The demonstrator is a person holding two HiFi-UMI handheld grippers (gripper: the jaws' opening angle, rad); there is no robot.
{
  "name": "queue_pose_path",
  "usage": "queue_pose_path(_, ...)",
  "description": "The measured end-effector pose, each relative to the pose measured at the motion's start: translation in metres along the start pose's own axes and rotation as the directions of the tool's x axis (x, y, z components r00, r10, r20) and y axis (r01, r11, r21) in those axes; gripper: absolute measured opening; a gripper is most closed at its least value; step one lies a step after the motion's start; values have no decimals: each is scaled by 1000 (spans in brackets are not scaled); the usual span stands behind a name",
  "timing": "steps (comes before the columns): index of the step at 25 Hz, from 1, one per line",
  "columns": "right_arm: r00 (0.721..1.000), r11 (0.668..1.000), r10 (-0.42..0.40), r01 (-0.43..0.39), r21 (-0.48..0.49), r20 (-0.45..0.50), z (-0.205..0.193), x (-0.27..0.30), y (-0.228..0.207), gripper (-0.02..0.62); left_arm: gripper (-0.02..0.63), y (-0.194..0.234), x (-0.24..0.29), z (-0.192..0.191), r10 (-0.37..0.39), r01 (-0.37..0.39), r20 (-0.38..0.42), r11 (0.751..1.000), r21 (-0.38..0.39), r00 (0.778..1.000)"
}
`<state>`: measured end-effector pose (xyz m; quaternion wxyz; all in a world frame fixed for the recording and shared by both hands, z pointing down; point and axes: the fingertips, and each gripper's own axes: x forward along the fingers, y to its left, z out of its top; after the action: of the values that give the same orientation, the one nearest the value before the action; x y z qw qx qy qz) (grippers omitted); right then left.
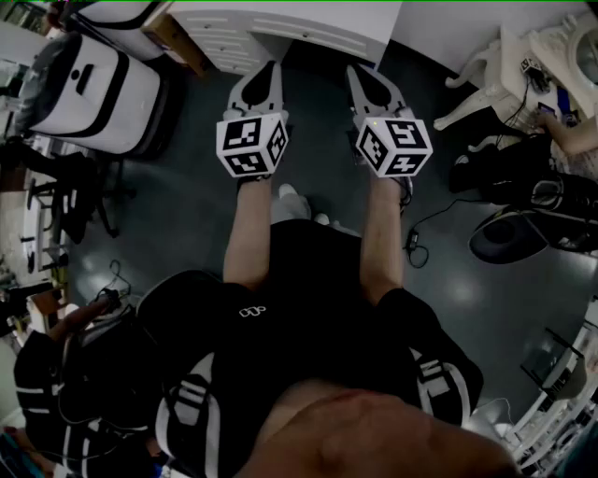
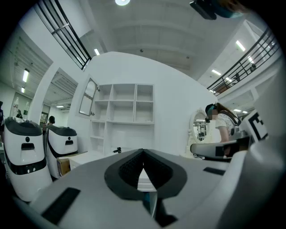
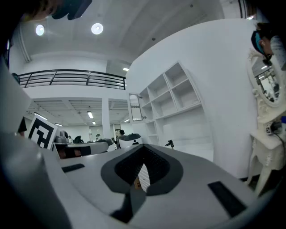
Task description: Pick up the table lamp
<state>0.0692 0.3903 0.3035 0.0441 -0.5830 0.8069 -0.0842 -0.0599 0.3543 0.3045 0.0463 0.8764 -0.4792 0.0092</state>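
You hold both grippers out in front of you, level and side by side, above a dark floor (image 1: 187,215). The left gripper (image 1: 269,67) has its jaws closed tip to tip, with nothing between them. The right gripper (image 1: 357,70) is closed the same way and is also empty. Both point toward a white desk (image 1: 280,28) with drawers; in the head view its edge lies just past the gripper tips. The table lamp (image 2: 117,150) appears to be the small dark thing standing on the desk top, ahead of both grippers and apart from them, though it is too small to be sure. Above the desk, white open shelves (image 2: 121,103) are set against a white wall. To your left stand two rounded white machines (image 2: 21,154) with dark bands. To your right is an ornate white dressing table (image 1: 509,79) with an oval mirror (image 3: 268,85), and a person (image 2: 222,123) stands beside it. Black bags (image 1: 533,201) and cables lie on the floor near that table.
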Motion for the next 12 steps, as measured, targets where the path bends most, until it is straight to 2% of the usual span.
queue_pose_path(12,999,1000,-1,2,18,-52,-24,46,1,18,9,52,7,-26,56,-58,-42,997,-48,998)
